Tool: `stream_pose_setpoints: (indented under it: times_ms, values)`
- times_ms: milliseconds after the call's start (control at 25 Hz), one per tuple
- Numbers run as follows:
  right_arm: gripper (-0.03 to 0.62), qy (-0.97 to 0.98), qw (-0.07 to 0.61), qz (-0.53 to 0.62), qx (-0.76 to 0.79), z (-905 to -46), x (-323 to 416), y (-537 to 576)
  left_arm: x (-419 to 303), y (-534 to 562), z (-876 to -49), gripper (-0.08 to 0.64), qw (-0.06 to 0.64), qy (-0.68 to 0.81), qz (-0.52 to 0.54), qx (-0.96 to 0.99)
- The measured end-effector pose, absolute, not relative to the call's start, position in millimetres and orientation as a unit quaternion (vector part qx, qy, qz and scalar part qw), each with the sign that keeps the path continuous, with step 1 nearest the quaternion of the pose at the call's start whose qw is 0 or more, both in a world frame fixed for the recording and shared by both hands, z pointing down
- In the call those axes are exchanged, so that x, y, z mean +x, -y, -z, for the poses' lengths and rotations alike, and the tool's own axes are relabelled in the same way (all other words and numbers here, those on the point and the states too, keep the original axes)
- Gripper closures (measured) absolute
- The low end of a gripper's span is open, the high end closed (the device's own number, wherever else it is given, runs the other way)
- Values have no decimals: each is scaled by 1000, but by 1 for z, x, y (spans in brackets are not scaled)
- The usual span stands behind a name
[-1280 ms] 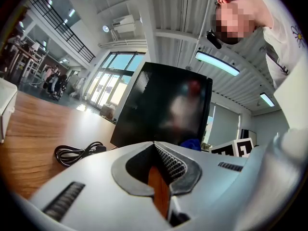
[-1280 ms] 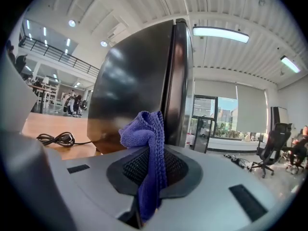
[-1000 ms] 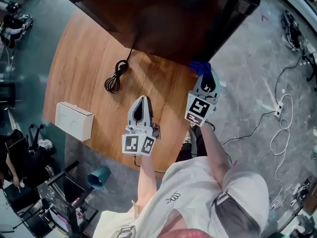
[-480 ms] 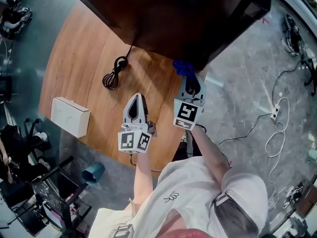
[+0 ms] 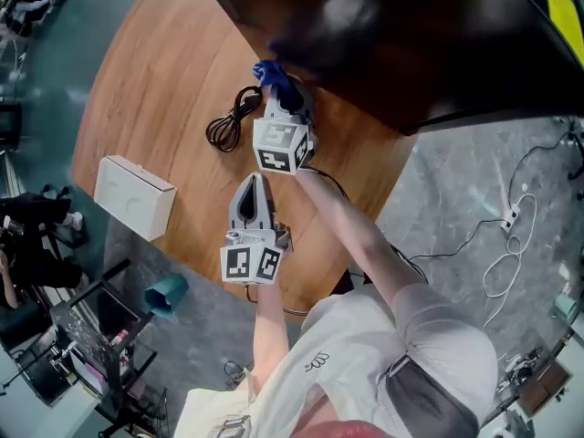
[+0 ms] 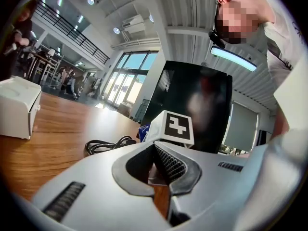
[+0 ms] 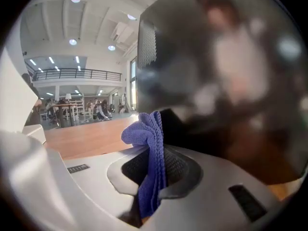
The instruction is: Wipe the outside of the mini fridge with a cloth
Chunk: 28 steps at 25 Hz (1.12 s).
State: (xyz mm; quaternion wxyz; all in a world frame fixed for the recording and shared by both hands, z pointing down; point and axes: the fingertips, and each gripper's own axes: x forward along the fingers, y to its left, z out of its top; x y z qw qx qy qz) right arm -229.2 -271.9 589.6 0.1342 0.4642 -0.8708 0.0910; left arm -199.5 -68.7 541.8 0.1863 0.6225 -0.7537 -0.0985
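Observation:
The black mini fridge (image 5: 401, 35) stands on the round wooden table (image 5: 155, 89) and fills the top of the head view. My right gripper (image 5: 278, 99) is shut on a blue cloth (image 5: 271, 73) and holds it against the fridge's glossy side near its lower left corner. In the right gripper view the blue cloth (image 7: 149, 153) hangs pinched between the jaws, close to the dark fridge (image 7: 226, 81). My left gripper (image 5: 253, 199) hovers nearer me above the table, shut with nothing in it. The left gripper view shows the fridge (image 6: 197, 105) ahead.
A coiled black power cable (image 5: 233, 121) lies on the table just left of the right gripper. A white box (image 5: 135, 197) sits near the table's left edge. A teal bin (image 5: 166, 295) and loose cables (image 5: 511, 235) are on the floor around the table.
My right gripper has swept left along the fridge's side with the cloth, from the right corner to near the power cable. The left gripper has hardly moved.

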Motion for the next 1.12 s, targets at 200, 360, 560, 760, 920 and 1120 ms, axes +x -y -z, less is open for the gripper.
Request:
stream_pose_setpoints:
  times_ms: [200,360,560,760,920,1120]
  values:
    - [531,860,144,-122,474,-598,-268,294,-224,66,-548,555,187,769,105,603]
    - [531,857,149,-122,479,-603,-286,297,-235,63,-550,555,185,776,106,593]
    - [531,849,145,-126,491,-605,-280,299,-239,56,-553,555,187,779,104,590]
    - [531,839,151,-120,509,-603,-251,295,-231,55,-547,555,182,774,109,597]
    - [531,824,158,-125,529,-605,-213,287,-219,58,-539,555,176,765,114,608]
    - [531,806,165,-121,555,-609,-160,276,-200,64,-530,555,167,755,117,623]
